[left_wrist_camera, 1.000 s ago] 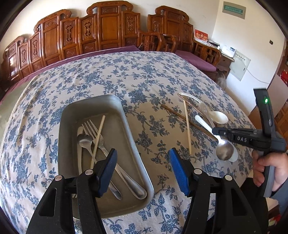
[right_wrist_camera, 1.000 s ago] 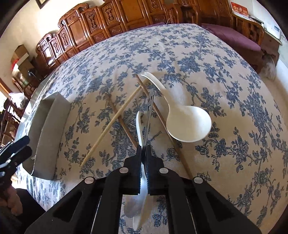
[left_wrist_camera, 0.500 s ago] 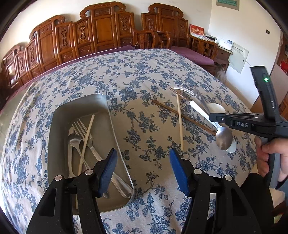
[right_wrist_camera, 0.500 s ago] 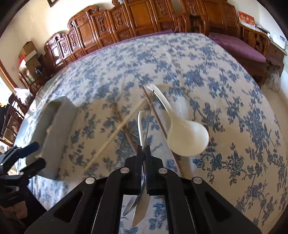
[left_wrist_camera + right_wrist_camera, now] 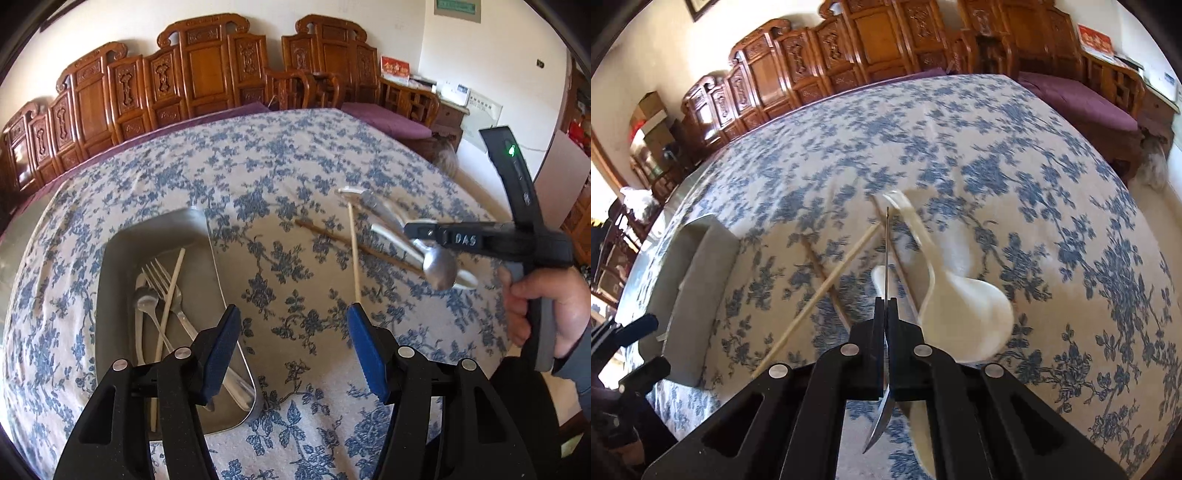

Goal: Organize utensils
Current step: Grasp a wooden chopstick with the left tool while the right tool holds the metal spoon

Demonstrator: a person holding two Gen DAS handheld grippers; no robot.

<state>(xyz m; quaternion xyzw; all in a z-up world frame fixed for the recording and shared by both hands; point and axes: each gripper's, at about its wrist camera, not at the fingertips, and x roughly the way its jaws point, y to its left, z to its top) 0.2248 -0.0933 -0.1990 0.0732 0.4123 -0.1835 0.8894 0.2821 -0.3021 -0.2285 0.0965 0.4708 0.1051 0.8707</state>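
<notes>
**Metal spoon lifted above the floral tablecloth**

My right gripper (image 5: 886, 317) pinches a slim, shiny metal spoon (image 5: 437, 267) edge-on, clear of the tablecloth (image 5: 295, 155). My left gripper (image 5: 293, 349) stands spread and empty beside the grey tray (image 5: 199, 229).

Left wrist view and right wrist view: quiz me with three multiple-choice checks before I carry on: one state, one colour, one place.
1. The right tongs are:
A. open and empty
B. shut on a metal spoon
C. shut on a chopstick

2. The pads of the left tongs are:
A. red
B. blue
C. white

3. The fork lies:
A. in the metal tray
B. in the right tongs
C. in the left tongs

Key:
1. B, since the spoon's thin handle sticks out between the closed jaws.
2. B, since both pads show blue.
3. A, since its tines rest inside the tray.
</notes>
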